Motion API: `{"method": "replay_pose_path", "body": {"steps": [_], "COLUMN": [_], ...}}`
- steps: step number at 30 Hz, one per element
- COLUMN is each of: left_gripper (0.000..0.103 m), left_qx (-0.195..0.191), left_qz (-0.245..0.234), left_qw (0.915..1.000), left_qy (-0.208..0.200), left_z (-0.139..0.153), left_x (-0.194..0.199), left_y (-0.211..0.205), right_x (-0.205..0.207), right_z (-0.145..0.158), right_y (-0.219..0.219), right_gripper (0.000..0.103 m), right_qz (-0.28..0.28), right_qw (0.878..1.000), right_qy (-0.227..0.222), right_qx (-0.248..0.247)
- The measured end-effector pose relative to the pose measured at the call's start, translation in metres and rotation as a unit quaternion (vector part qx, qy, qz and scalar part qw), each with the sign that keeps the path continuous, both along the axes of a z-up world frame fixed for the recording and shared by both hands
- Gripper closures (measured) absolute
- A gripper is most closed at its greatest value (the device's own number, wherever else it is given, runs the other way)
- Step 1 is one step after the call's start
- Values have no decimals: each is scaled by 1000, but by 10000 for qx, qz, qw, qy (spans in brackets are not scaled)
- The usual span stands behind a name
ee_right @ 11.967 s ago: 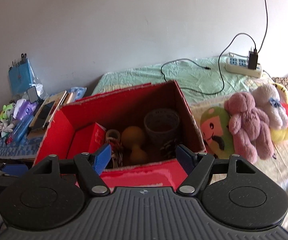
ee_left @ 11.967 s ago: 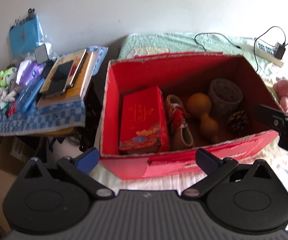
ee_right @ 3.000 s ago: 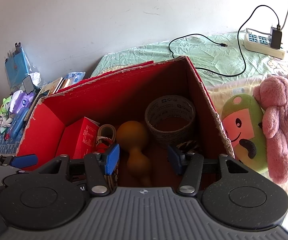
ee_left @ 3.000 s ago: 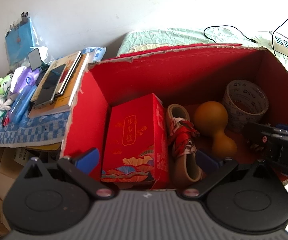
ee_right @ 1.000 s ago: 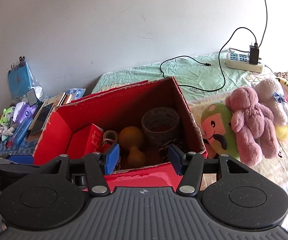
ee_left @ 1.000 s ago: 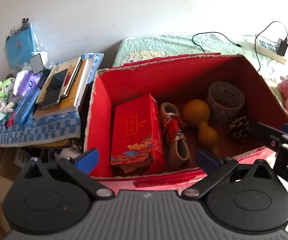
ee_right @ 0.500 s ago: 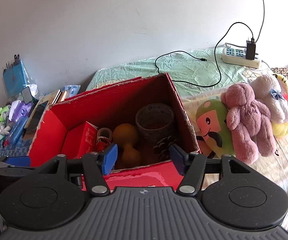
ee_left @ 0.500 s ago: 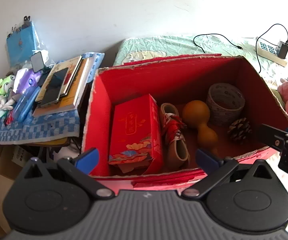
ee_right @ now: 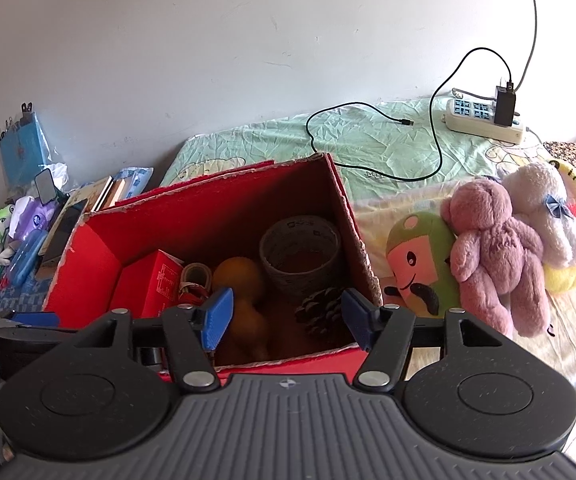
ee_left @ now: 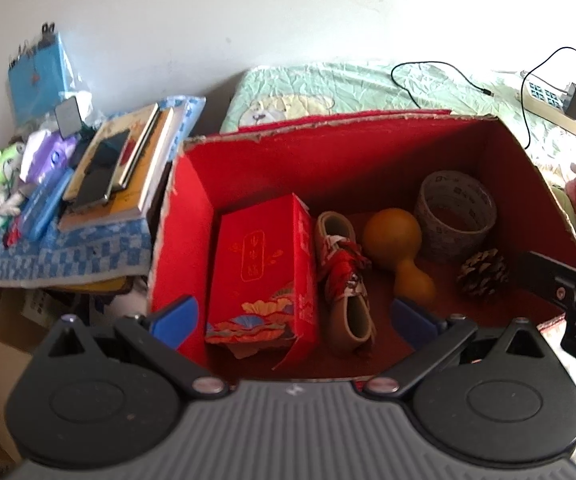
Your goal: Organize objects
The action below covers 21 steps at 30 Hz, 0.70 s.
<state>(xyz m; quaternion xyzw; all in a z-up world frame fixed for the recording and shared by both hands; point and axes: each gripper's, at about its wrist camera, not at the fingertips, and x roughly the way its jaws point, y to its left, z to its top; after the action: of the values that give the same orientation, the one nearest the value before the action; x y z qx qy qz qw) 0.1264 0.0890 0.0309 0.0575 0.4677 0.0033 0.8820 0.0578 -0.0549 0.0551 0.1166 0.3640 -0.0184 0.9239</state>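
An open red cardboard box stands on the bed. Inside, from left to right, are a red gift carton, a small shoe, an orange gourd, a tape roll and a pinecone. My left gripper hovers over the box's near edge, open, holding nothing. My right gripper hangs above the box's near right corner, open wide and empty. Beyond its fingers lie the gourd, the tape roll and the pinecone.
Plush toys lie on the bed to the right of the box. A power strip and a black cable sit behind it. Left of the box a side table holds stacked books and a phone on a blue checked cloth.
The right gripper's jaws have spread a little wider. The left view has edged slightly nearer over the box. The things in the box have stayed put.
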Motion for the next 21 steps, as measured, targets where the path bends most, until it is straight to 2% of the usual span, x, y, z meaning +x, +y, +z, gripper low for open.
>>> {"method": "replay_pose_path", "body": {"steps": [21], "left_gripper": [0], "left_qx": [132], "left_qz": [60], "left_qw": [9997], "left_qy": [184], "left_z": [-19], "left_x": [33], "left_y": [-5], "right_x": [43], "right_z": [-17], "right_y": [-1], "right_gripper": [36], "right_qz": [92], "right_qw": [9997], "right_qy": [239], "right_qx": [-20]}}
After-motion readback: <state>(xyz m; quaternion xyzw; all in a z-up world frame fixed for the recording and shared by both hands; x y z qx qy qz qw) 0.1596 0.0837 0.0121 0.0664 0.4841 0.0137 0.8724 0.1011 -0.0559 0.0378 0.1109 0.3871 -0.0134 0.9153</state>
